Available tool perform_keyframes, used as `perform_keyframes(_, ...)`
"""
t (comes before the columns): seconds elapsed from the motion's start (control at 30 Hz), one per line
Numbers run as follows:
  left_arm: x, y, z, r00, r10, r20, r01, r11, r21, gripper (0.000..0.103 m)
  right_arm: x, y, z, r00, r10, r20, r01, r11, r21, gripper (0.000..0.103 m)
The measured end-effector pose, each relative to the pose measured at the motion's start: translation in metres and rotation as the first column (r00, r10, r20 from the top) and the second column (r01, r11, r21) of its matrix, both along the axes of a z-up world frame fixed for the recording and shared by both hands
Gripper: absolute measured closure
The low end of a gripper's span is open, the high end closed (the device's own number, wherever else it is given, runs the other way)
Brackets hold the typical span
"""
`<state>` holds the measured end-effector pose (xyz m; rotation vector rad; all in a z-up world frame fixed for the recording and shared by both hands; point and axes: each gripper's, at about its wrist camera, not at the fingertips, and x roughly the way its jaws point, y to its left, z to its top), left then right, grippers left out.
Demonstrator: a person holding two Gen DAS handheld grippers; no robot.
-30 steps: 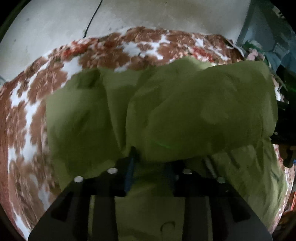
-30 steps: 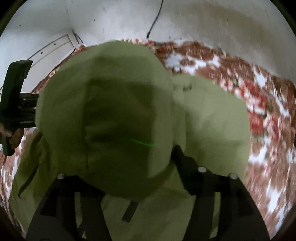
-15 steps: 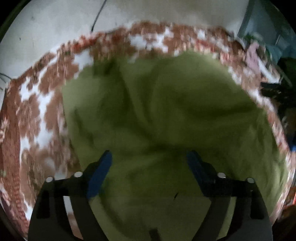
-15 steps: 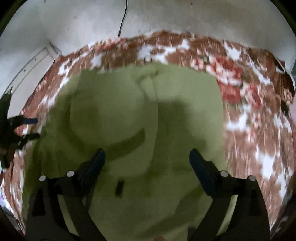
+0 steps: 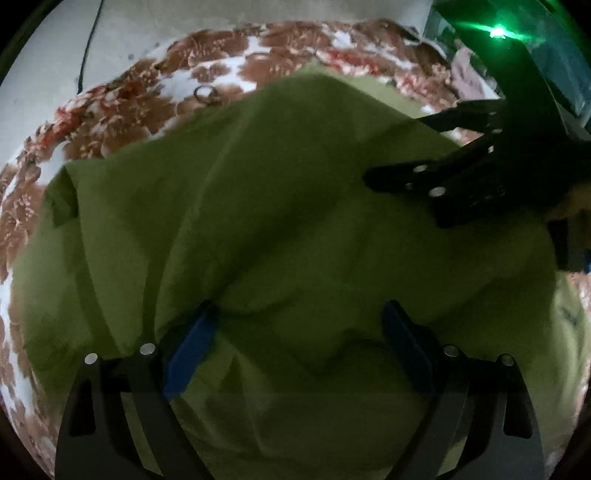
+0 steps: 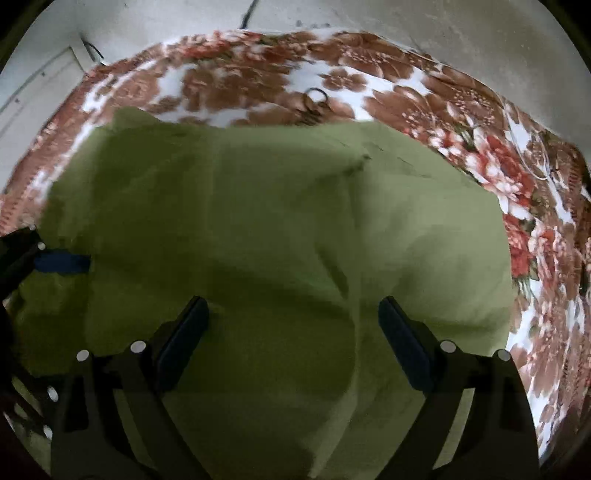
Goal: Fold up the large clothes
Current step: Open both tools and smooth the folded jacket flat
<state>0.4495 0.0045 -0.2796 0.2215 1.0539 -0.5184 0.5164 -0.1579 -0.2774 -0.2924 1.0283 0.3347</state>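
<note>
An olive-green garment [image 5: 280, 206] lies folded over itself on a floral bedspread [image 5: 122, 107]. My left gripper [image 5: 299, 314] hovers over its near part, its jaws opening wide; cloth lies below the blue pads [image 5: 192, 343] and nothing is pinched. To the right of it my right gripper [image 5: 410, 147] reaches in over the cloth. In the right wrist view the garment [image 6: 280, 221] fills the middle, and my right gripper [image 6: 293, 310] stands open above it, gripping nothing. At that view's left edge one blue pad of the left gripper [image 6: 62, 263] shows.
The bedspread [image 6: 443, 107] runs to a pale wall behind. A small metal ring [image 6: 314, 99] lies on it just beyond the garment's far edge. A heap of other clothes [image 5: 469, 70] sits at the far right, under a green light [image 5: 496, 32].
Both grippers have let go of the lifted green cloth and their jaws have spread wide. The garment has dropped flat onto the bedspread, and both hands have sunk toward it.
</note>
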Motion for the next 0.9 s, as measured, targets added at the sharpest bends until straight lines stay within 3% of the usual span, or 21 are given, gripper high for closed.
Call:
perform_keyframes(0.13,0.010,0.005,-0.017,1.000,-0.007,0.000,0.007,1.000,0.025,0.014,0.015,-0.010,-0.024,1.000,0.003,-0.024,-0.003,1.000,0.005,0.011)
perform_keyframes(0.33,0.016,0.000,-0.031,1.000,0.015,0.019,-0.016,0.997,0.070,0.013,0.023,-0.017,-0.037,1.000,0.004,-0.007,-0.004,1.000,0.005,0.007)
perform_keyframes(0.43,0.015,-0.002,-0.022,0.999,0.047,0.026,-0.049,0.996,0.077,0.014,0.017,-0.019,-0.021,1.000,-0.028,0.010,0.028,1.000,0.013,0.009)
perform_keyframes(0.5,0.010,0.001,-0.005,0.995,0.086,0.051,-0.089,0.994,0.062,0.014,0.007,-0.026,-0.003,0.998,-0.050,0.025,0.048,0.996,0.076,0.009)
perform_keyframes(0.67,-0.009,0.026,0.043,0.965,0.234,0.116,-0.234,0.972,-0.016,0.006,-0.028,-0.034,0.041,0.997,-0.055,0.056,0.044,0.984,0.174,0.009)
perform_keyframes(0.8,-0.020,0.036,0.045,0.947,0.295,0.127,-0.300,0.954,0.013,0.005,-0.054,-0.022,0.054,0.999,-0.021,0.039,0.013,0.980,0.199,0.009)
perform_keyframes(0.9,-0.023,0.036,0.035,0.943,0.309,0.123,-0.316,0.948,0.042,0.005,-0.069,-0.010,0.044,1.000,0.005,0.014,-0.008,0.982,0.191,0.009)
